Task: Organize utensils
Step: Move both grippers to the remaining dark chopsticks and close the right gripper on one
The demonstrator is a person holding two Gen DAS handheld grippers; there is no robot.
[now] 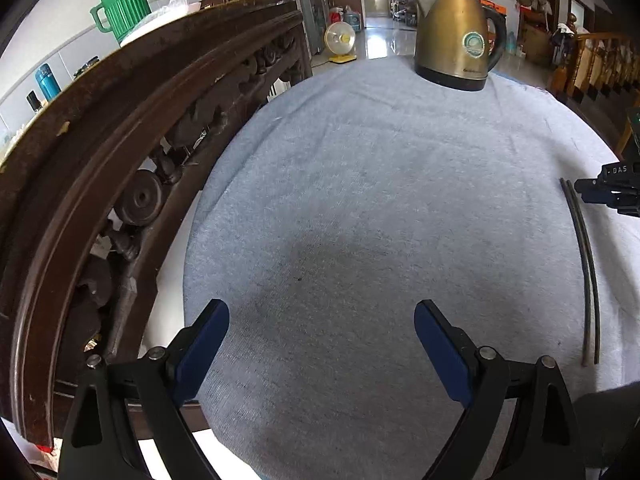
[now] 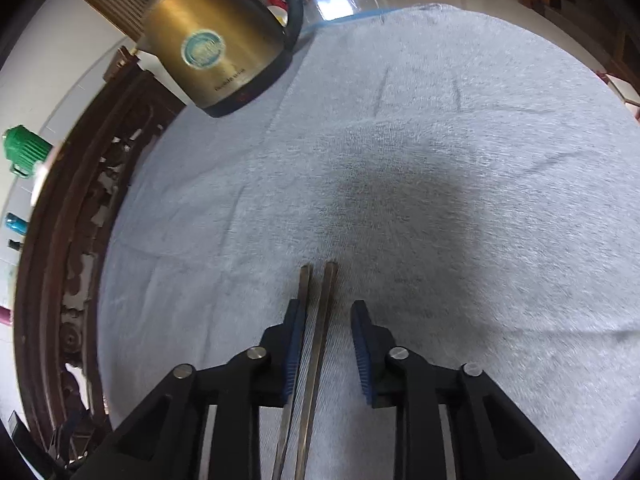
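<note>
The right gripper point(image 2: 325, 320), jaws narrowed but not yet pressing, straddles two dark metal chopsticks point(image 2: 316, 344) on the pale blue towel point(image 2: 440, 160). The left gripper point(image 1: 322, 320) hovers wide open and empty; judged from this, the organizing has barely begun.

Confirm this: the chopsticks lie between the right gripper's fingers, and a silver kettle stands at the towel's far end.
Wrong on the colour: the kettle is gold, as both wrist views show. The chopsticks do lie between the right gripper fingers on the towel.

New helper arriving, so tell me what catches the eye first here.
The brass-coloured kettle at the far end of the grey-blue cloth. Then the chopsticks, lying side by side between the right gripper's blue fingers. The carved dark wooden rail runs along the cloth's left.
</note>
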